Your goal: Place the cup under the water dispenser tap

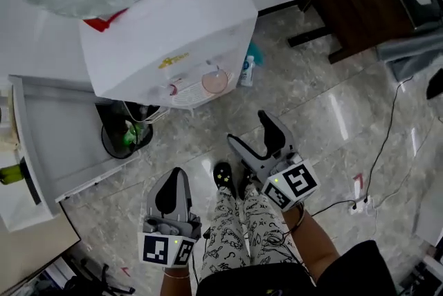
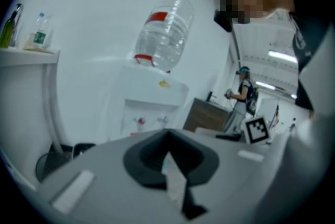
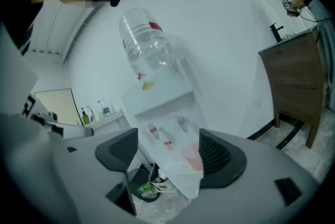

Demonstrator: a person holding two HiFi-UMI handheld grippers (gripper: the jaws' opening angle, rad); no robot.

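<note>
A pale pink translucent cup [image 1: 215,81] stands on the drip tray of the white water dispenser [image 1: 173,32], towards its right side. It seems to sit below the blue-handled tap [image 3: 182,123], though the exact line-up with the spout cannot be told. The right gripper [image 1: 247,128] has its fingers spread wide with nothing in them and points at the dispenser, so the cup shows far off in the gap. The left gripper [image 1: 173,187] has its fingers pressed together on nothing; it hangs low by the person's leg, likely because one hand suffices here. Both are well apart from the cup, above the grey marbled floor [image 1: 325,115]. The placement looks done, with the grippers clear of the light cup.
</note>
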